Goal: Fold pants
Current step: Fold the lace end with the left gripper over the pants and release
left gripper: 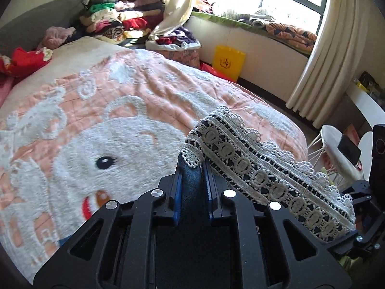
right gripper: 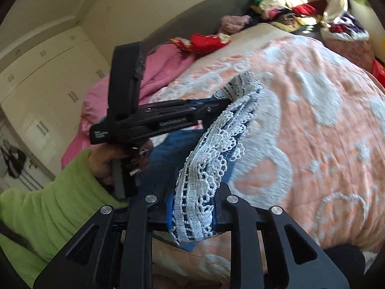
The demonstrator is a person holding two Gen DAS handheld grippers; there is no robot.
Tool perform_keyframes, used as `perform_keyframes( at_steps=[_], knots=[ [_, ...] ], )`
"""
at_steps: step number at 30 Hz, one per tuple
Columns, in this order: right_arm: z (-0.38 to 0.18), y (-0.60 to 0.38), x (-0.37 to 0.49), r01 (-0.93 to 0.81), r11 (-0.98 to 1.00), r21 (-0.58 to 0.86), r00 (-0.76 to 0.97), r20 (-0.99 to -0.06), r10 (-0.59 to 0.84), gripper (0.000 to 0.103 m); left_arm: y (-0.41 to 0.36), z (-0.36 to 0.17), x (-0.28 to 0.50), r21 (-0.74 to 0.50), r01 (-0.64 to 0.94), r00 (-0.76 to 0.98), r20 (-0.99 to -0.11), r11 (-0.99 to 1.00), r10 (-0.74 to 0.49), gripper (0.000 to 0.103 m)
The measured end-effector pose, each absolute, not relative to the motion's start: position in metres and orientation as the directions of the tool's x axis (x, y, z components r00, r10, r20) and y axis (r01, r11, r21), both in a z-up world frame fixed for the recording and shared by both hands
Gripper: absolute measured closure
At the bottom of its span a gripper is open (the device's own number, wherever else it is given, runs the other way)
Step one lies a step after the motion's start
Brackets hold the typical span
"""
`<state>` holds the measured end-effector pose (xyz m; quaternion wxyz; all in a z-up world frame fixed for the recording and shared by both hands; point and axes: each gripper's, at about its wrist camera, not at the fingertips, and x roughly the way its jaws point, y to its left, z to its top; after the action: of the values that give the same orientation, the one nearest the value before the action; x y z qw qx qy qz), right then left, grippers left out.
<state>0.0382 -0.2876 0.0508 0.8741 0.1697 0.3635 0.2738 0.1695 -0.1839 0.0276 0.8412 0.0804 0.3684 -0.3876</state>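
Observation:
Blue denim pants with a white lace hem (left gripper: 259,168) hang stretched between my two grippers above the bed. In the left wrist view my left gripper (left gripper: 192,166) is shut on a denim fold at one end of the hem. The lace runs right and down to the black body of my right gripper (left gripper: 370,187) at the frame's edge. In the right wrist view my right gripper (right gripper: 195,192) is shut on the bunched lace hem (right gripper: 211,159). The left gripper (right gripper: 226,102) pinches the far end, held by a hand (right gripper: 105,159) in a green sleeve (right gripper: 48,204).
A peach blanket with a white bear pattern (left gripper: 120,110) covers the bed below. Folded clothes (left gripper: 115,16) are stacked at the head, with a red cloth (left gripper: 24,60) nearby. A yellow bag (left gripper: 228,62), curtain (left gripper: 320,72) and white chair (left gripper: 336,149) stand beyond the bed. Wardrobes (right gripper: 48,72) line the left.

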Motion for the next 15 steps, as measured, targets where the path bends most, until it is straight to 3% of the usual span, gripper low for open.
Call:
perform_keyframes(
  at_steps=[6,15],
  knots=[
    [0.048,-0.226,0.058,-0.453,0.767,0.455,0.496,-0.586,0.641,0.083,-0.127,0.02,0.173,-0.192,0.622,0.471,-0.682,0.759,-0.559,0.093],
    [0.017,-0.142,0.07,-0.559,0.76,0.331,0.38,-0.713,0.59,0.083,-0.05,-0.005,0.168,-0.293,0.437,0.53,-0.68,0.85,-0.507,0.092]
  ],
)
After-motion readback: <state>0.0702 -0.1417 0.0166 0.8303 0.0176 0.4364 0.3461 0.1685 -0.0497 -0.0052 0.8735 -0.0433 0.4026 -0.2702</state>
